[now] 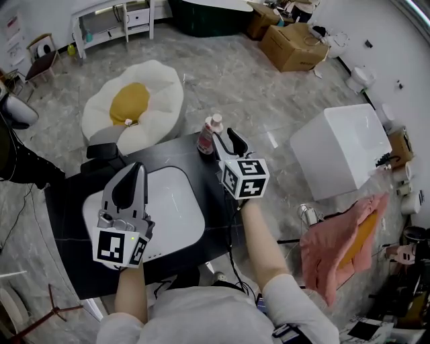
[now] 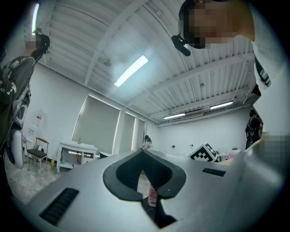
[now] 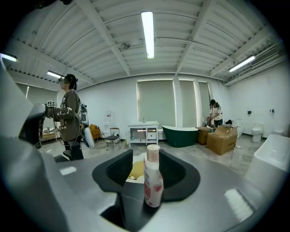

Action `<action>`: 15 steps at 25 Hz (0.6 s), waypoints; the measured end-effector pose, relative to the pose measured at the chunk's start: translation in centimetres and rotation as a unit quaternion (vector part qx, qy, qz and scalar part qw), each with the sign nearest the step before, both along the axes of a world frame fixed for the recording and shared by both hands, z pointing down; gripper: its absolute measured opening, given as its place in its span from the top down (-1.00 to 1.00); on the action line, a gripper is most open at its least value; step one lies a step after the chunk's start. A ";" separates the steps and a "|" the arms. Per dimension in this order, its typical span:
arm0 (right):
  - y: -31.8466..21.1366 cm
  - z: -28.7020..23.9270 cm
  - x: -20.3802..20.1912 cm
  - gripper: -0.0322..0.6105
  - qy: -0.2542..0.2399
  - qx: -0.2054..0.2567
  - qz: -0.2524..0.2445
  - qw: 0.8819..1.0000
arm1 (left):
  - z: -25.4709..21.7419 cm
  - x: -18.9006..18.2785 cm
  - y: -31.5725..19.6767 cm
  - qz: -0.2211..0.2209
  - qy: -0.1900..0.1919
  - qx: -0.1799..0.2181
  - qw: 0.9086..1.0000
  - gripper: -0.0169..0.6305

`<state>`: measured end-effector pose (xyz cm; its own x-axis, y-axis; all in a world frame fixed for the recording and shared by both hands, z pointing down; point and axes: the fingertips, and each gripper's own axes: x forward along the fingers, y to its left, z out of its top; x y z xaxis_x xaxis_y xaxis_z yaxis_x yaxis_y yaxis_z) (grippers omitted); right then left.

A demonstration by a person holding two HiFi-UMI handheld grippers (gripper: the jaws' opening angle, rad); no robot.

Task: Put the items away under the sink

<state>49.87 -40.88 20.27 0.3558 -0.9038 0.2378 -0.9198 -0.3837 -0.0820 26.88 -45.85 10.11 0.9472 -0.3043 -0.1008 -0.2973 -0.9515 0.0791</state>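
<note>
Station as I see it through the head view, item by item.

- Black counter [image 1: 171, 153] with a white sink [image 1: 181, 215] let into it. Both grippers hang over it.
- Bottle [image 1: 209, 133], the item to stow: small, with a pale cap and red print. It stands upright at the far edge of the counter, beyond the sink's far right corner.
- Right gripper [image 1: 225, 140]: fingers spread, with the bottle standing between them. In the right gripper view a sliver of floor and cushion shows between the bottle and the left pad [image 3: 113, 172], so that side is clear. I cannot tell whether the other pad touches the bottle.
- Left gripper [image 1: 138, 168]: over the left part of the sink, well apart from the bottle. Its fingertips are pressed together and nothing is between them. The bottle shows small and far off through the slit below them.
- On the floor past the counter lies a white cushion with a yellow centre [image 1: 134, 107] — it sits directly behind the bottle.
- To the right are a white box [image 1: 342, 151] and a pink cloth [image 1: 336, 242].
- Far end of the room: cardboard boxes [image 1: 292, 46], a dark green bathtub [image 3: 181, 135] and a white table [image 1: 111, 20].
- A person [image 3: 70, 122] stands off to the left in the right gripper view.
</note>
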 end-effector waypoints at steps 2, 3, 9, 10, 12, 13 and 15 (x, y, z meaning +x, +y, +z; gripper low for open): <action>-0.7 0.3 0.8 0.32 -0.002 -0.002 0.007 1.000 | 0.0 -0.1 -0.1 -0.001 -0.002 -0.001 1.000 0.93; -1.0 0.4 1.2 0.32 -0.003 -0.002 0.011 1.000 | 0.0 -0.2 -0.2 -0.002 -0.003 -0.002 1.000 0.93; -2.8 1.6 2.6 0.29 -0.014 -0.012 0.025 1.000 | 0.4 -0.7 -0.8 -0.010 -0.008 -0.005 1.000 0.93; -3.0 1.8 2.8 0.29 -0.016 -0.013 0.027 0.999 | 0.5 -0.7 -0.9 -0.010 -0.010 -0.005 1.000 0.93; -3.3 2.2 3.2 0.29 -0.022 -0.012 0.033 0.999 | 0.7 -0.8 -1.0 -0.011 -0.012 -0.006 1.000 0.93; -3.5 2.5 3.3 0.29 -0.024 -0.011 0.035 0.999 | 0.9 -0.8 -1.1 -0.012 -0.014 -0.006 1.000 0.93; -3.8 2.9 3.5 0.29 -0.025 -0.013 0.038 0.999 | 1.1 -0.9 -1.3 -0.013 -0.015 -0.007 1.000 0.93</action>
<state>53.39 -44.67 23.14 0.4096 -0.8683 0.2798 -0.8832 -0.4542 -0.1168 25.96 -47.16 11.25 0.9412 -0.3310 -0.0670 -0.3254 -0.9419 0.0830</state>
